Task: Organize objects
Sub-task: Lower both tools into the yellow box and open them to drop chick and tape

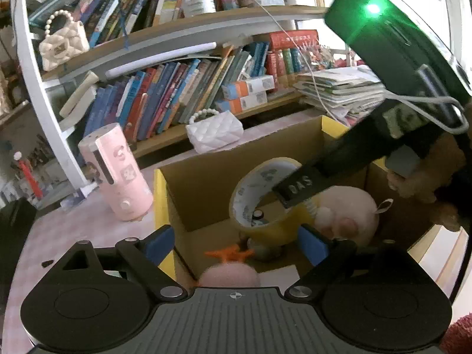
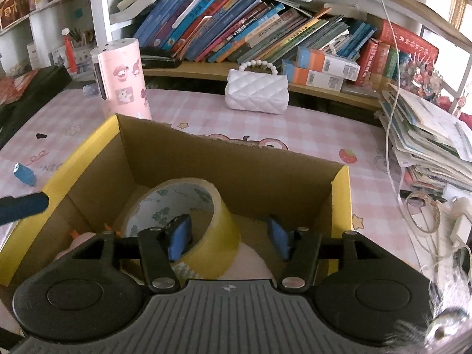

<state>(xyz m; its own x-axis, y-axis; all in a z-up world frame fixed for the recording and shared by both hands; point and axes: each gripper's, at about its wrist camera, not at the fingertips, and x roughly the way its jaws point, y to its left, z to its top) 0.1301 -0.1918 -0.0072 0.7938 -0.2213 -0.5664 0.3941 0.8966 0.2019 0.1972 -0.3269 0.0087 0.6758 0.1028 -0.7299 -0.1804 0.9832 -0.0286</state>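
An open cardboard box point(image 2: 236, 165) with yellow edges stands on the pink checked table. A roll of yellow tape point(image 2: 219, 230) lies tilted inside it, on a pink plush toy point(image 1: 345, 215). My right gripper point(image 2: 229, 237) is open over the roll. Its left pad sits in the roll's hole and the right pad stands clear of the yellow wall, so nothing is gripped. In the left wrist view the tape roll point(image 1: 265, 203) shows under the right gripper's black finger point(image 1: 301, 188). My left gripper point(image 1: 236, 243) is open over the box's near side, above a pink round toy point(image 1: 230, 275) with orange trim.
A pink cylinder with stickers point(image 2: 124, 79) and a white quilted purse point(image 2: 256, 91) stand on the table behind the box. Shelves of books point(image 2: 236, 29) run along the back. A pile of papers point(image 2: 427, 138) and cables are at the right, and a small blue object point(image 2: 25, 174) lies left.
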